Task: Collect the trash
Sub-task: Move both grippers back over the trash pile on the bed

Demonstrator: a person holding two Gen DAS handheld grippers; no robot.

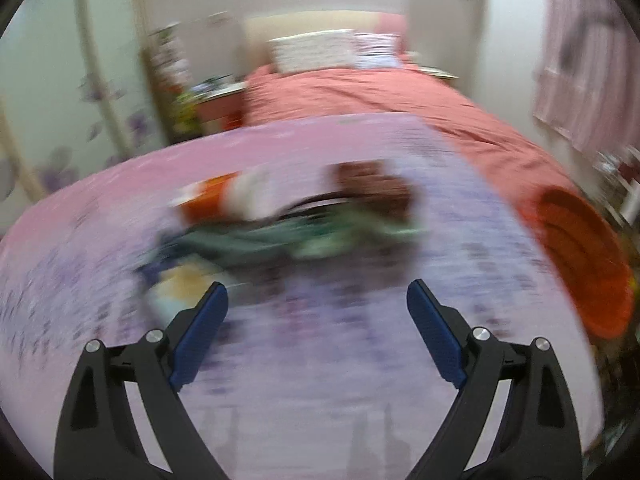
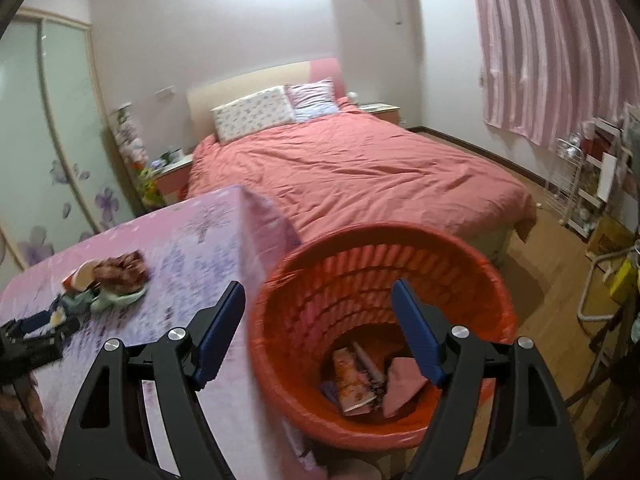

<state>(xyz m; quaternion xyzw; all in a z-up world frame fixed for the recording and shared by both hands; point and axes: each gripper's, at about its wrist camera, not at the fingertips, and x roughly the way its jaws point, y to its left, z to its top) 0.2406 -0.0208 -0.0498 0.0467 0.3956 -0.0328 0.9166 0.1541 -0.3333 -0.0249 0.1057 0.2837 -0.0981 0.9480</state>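
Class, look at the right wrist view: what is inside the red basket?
Inside the red basket lie a printed packet and a pink folded piece on the bottom. The right gripper, open, covers part of the inside; anything there stays unseen.

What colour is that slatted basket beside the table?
Red-orange basket, clearest in the right wrist view.

No legible text or labels anywhere.
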